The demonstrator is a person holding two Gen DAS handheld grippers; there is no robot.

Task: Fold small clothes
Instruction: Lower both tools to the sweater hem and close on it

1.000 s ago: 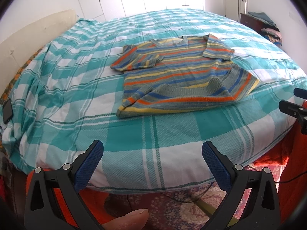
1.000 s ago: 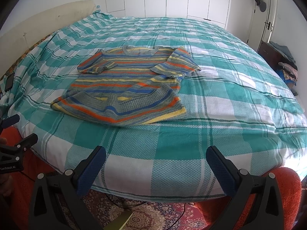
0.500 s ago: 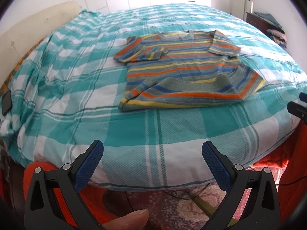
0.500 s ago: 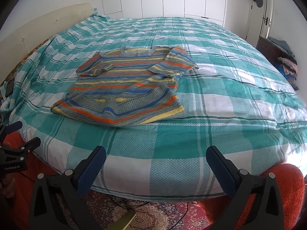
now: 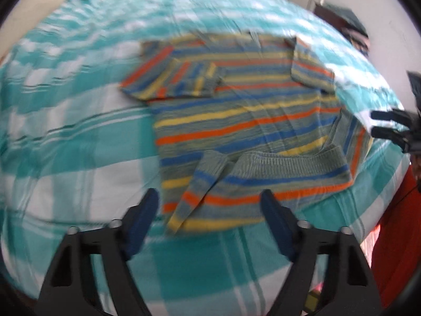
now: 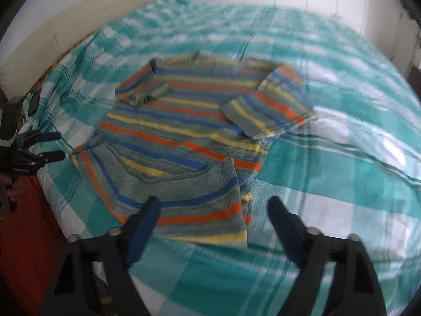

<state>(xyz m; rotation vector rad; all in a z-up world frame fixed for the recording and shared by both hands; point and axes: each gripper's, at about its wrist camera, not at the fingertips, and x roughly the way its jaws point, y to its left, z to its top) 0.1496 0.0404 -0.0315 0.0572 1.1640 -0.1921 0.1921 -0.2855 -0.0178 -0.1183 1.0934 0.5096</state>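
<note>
1. The knitted short-sleeved sweater with orange, yellow and blue stripes on grey-green [image 5: 244,131] lies flat near the front edge of the bed, on a teal-and-white checked woven bedspread [image 5: 79,137].
2. Its ribbed grey-green hem is turned up over the lower body in a broad, uneven fold; both short sleeves are folded inward onto the chest.
3. The knit looks thick and soft, with fine ribbing along the folded band.
4. The left hand-held gripper [image 5: 209,212] hangs released, its black arms and blue pads wide apart, just over the sweater's near left corner, gripping nothing.
5. The right hand-held gripper [image 6: 214,218] is likewise spread wide and bare, over the near right corner of the sweater [image 6: 189,142].
6. Both views are motion-blurred.
7. Only the right view shows the cream padded headboard [image 6: 79,26] clearly; only the left shows a dark pile of clothes [image 5: 350,26] by the far wall.
</note>
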